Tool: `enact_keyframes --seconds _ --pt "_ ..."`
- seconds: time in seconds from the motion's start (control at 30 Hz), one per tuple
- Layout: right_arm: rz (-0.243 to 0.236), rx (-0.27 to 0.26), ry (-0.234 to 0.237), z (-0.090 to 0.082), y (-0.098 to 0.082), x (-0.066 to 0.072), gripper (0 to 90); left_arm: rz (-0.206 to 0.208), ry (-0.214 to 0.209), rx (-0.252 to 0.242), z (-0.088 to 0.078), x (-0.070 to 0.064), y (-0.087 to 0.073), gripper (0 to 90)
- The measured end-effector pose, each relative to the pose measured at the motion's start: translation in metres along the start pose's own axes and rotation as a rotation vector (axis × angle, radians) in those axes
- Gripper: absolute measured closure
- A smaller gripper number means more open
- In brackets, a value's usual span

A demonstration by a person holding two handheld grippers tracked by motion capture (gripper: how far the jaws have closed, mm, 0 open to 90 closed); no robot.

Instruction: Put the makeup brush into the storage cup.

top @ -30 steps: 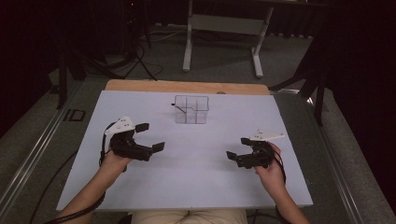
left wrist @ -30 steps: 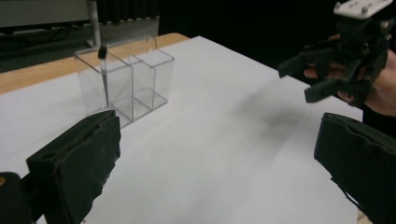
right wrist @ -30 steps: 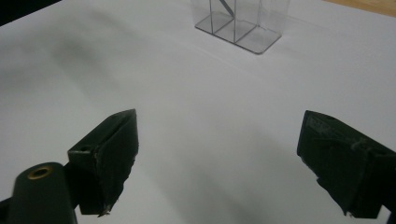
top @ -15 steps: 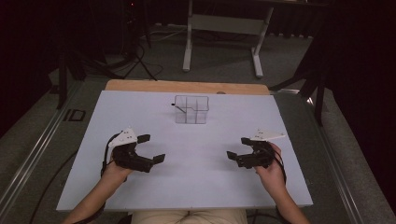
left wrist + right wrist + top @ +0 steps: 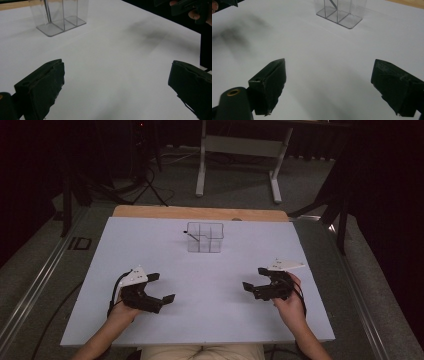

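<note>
The white table [image 5: 210, 320] spreads out bare in front of you, and toward its far edge, roughly on your centre line, stands the clear divided box [image 5: 204, 237], a transparent organiser split into compartments. A thin dark stick [image 5: 192, 235] leans in its left-hand compartment, its top end poking over the rim; what kind of stick it is cannot be told from here. Your left gripper [image 5: 161, 287] rests low at the near left with its jaws spread wide and nothing between them, and your right gripper [image 5: 254, 279] sits at the near right in the same way, wide and empty. Both are well apart from the box. Judge the box as light, rigid and slick: thin plastic walls that will likely skid on the smooth sheet if you nudge them, and may crack under a hard squeeze. Take it by one outer wall near a corner or across a divider. The stick looks slender and light; pinch it near its exposed top end.
</note>
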State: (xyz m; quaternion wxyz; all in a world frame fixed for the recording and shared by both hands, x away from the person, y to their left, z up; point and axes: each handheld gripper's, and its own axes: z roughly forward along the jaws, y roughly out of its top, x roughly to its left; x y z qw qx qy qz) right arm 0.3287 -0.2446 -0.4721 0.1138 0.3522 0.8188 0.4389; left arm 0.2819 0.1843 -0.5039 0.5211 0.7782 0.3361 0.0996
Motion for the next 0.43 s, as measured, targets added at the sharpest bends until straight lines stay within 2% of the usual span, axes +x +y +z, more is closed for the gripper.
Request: enact_keyframes --seconds 0.23,0.43 --pt "0.003 0.004 0.000 0.000 -0.001 -0.001 12.8 0.006 0.015 0.000 0.001 0.000 -0.011 1.4" --pt "-0.002 0.001 0.005 0.001 -0.001 0.000 12.8 -0.005 0.021 -0.015 0.000 0.000 -0.013 1.4"
